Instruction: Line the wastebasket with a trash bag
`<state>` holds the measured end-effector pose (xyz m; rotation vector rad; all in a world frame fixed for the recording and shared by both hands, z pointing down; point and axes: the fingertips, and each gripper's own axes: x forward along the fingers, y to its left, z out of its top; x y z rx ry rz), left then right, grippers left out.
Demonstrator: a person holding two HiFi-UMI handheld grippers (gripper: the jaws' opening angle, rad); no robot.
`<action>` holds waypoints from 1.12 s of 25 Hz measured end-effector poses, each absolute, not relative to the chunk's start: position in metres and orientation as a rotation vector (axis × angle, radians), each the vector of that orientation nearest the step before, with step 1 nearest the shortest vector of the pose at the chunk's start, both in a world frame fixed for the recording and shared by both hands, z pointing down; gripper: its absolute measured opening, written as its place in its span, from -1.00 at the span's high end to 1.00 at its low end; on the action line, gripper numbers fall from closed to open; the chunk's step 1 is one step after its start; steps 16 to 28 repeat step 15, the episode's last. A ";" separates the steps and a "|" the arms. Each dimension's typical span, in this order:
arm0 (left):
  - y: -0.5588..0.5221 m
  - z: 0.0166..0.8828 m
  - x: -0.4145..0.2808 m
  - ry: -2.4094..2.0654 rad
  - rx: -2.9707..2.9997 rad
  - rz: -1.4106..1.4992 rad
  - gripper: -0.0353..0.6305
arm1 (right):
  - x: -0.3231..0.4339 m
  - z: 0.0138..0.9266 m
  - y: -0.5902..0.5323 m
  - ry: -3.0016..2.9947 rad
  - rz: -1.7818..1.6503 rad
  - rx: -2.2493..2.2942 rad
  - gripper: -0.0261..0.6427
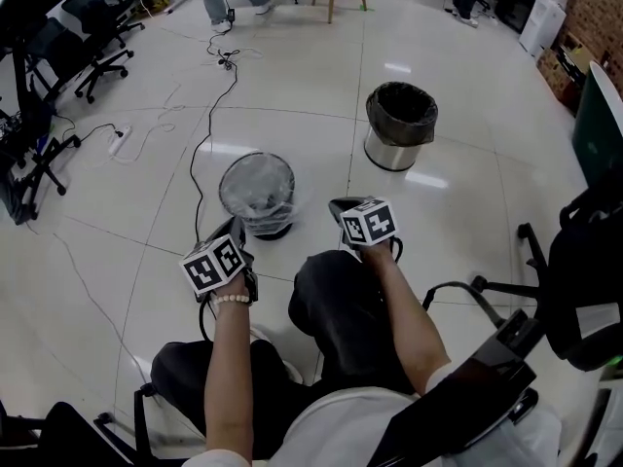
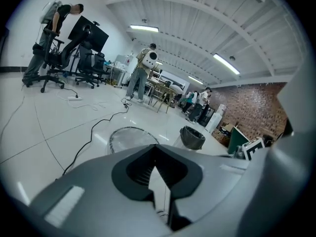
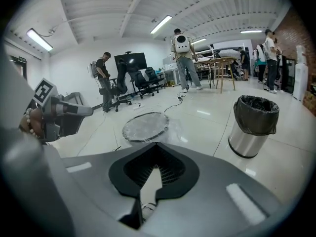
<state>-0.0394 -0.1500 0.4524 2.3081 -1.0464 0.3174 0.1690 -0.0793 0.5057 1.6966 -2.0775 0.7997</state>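
Observation:
A small mesh wastebasket (image 1: 257, 191) lined with a clear trash bag stands on the white floor just ahead of the seated person's knees. It also shows in the left gripper view (image 2: 129, 136) and in the right gripper view (image 3: 145, 127). My left gripper (image 1: 234, 226) hovers near the basket's near-left side, shut and empty (image 2: 153, 146). My right gripper (image 1: 342, 205) is held to the basket's right, also shut with nothing in it (image 3: 157, 145). Neither gripper touches the basket.
A steel bin (image 1: 400, 125) with a black bag stands farther off to the right. A black cable (image 1: 207, 134) runs along the floor past the basket's left. Office chairs (image 1: 92, 37) are at far left, a chair (image 1: 574, 290) at right, and people stand in the background.

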 end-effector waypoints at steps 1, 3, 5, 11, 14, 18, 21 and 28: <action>-0.150 0.453 -0.040 -1.044 2.310 0.316 0.86 | 0.169 0.506 -0.079 -2.076 0.799 1.700 0.92; -0.150 0.454 -0.042 -1.047 2.307 0.316 0.86 | 0.169 0.506 -0.078 -2.071 0.804 1.707 0.92; -0.150 0.454 -0.044 -1.056 2.298 0.314 0.86 | 0.170 0.506 -0.078 -2.069 0.802 1.708 0.92; -0.150 0.454 -0.039 -1.057 2.306 0.328 0.86 | 0.174 0.503 -0.074 -2.070 0.790 1.725 0.92; -0.146 0.458 -0.036 -1.037 2.308 0.340 0.86 | 0.174 0.503 -0.068 -2.070 0.791 1.731 0.92; -0.145 0.459 -0.035 -1.032 2.307 0.343 0.86 | 0.173 0.503 -0.066 -2.070 0.792 1.733 0.92; -0.145 0.459 -0.035 -1.032 2.307 0.343 0.86 | 0.173 0.503 -0.066 -2.070 0.792 1.733 0.92; -0.145 0.459 -0.035 -1.032 2.307 0.343 0.86 | 0.173 0.503 -0.066 -2.070 0.792 1.733 0.92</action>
